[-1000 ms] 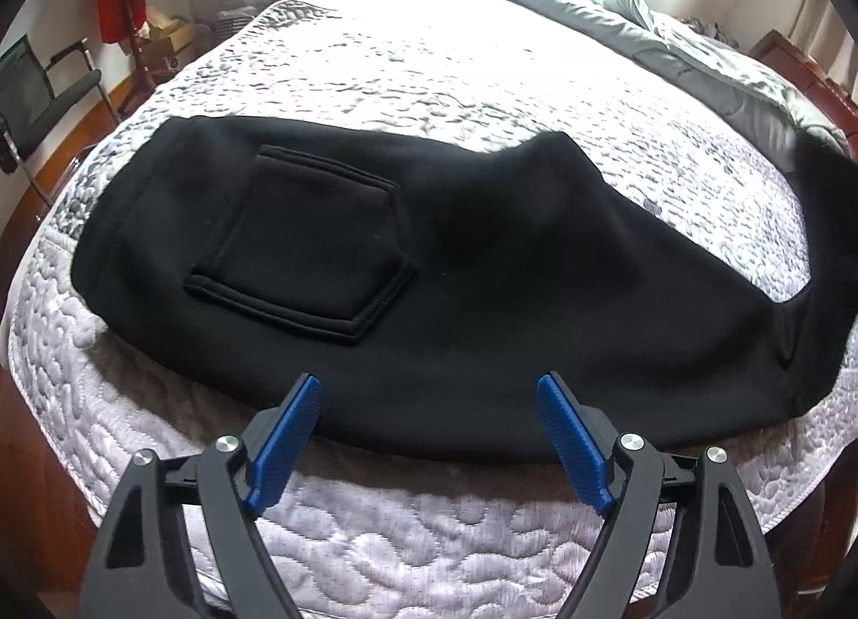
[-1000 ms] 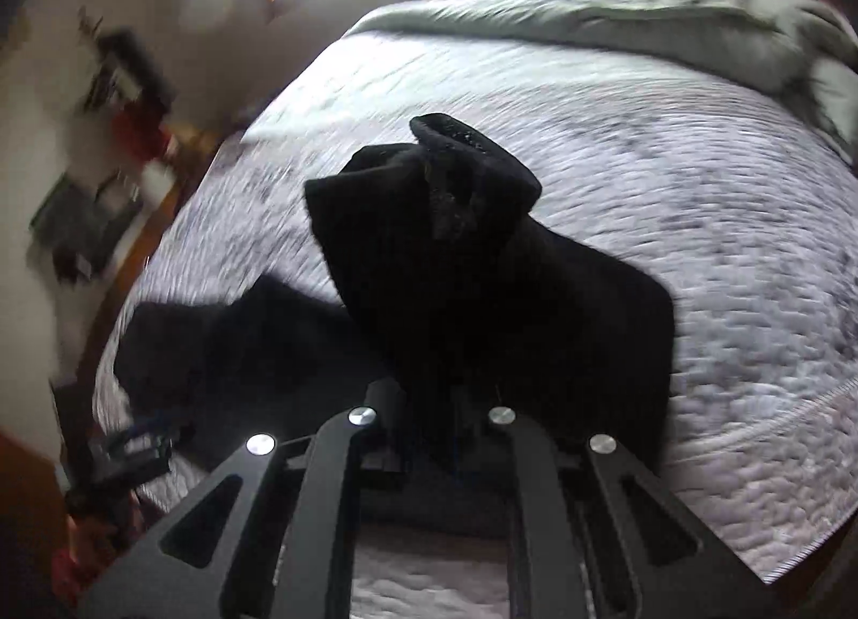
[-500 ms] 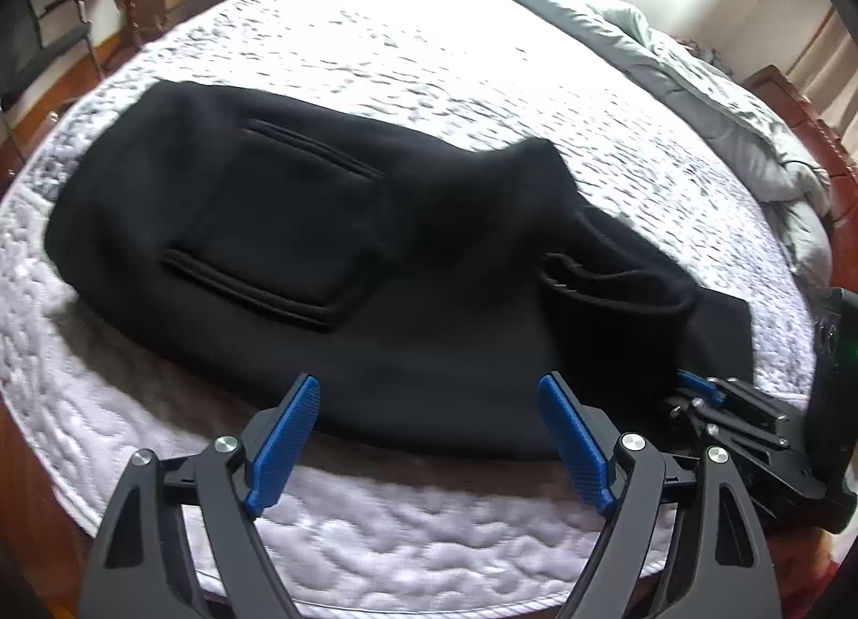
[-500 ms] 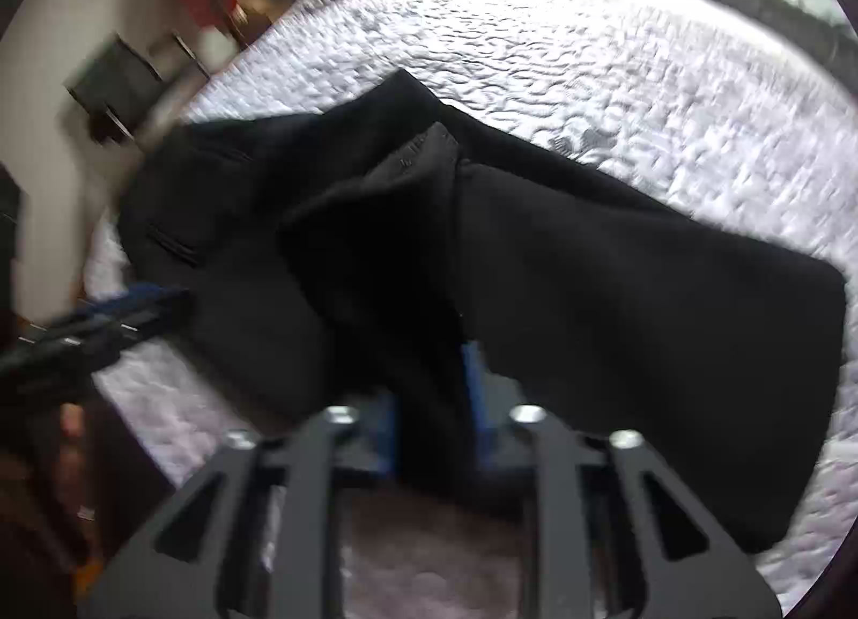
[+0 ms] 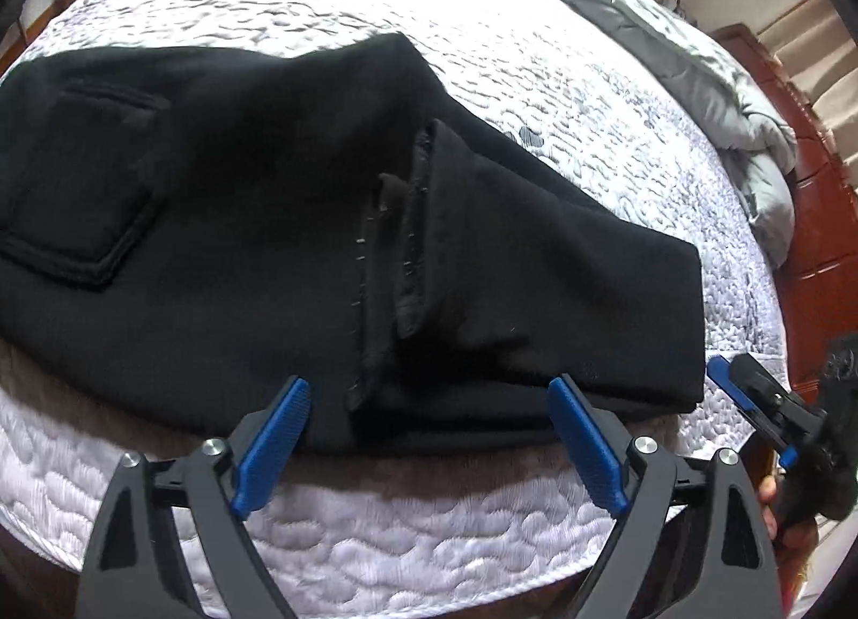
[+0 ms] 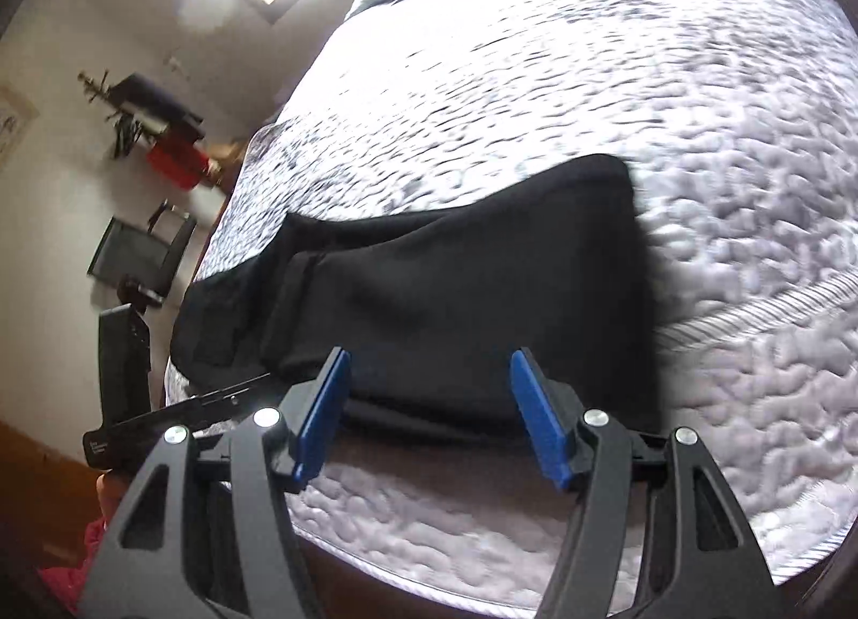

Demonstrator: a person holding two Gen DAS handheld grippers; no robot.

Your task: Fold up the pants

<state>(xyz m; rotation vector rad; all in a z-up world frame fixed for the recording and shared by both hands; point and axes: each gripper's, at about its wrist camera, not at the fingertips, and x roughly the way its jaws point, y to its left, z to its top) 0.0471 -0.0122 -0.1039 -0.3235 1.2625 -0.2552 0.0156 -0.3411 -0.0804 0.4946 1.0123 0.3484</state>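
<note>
Across mid-frame the pants (image 5: 300, 222) lie on the bed (image 5: 429, 538), long axis left-right, just beyond my left tongs (image 5: 429, 436) and right tongs (image 6: 431, 404), both wide open, empty.

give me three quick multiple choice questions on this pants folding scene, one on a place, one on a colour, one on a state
1. Where do the pants lie?
A. on a chair
B. on the quilted bed
C. on the floor

2. What colour are the pads on the left gripper?
A. blue
B. red
C. green

3. In what state is the right gripper?
A. shut on the pants
B. shut on nothing
C. open, holding nothing

Answers: 1 B, the black cloth is spread on the white quilted cover. 2 A, both pads show blue. 3 C, its jaws stand apart at the pants' near edge with no cloth between them.
</note>
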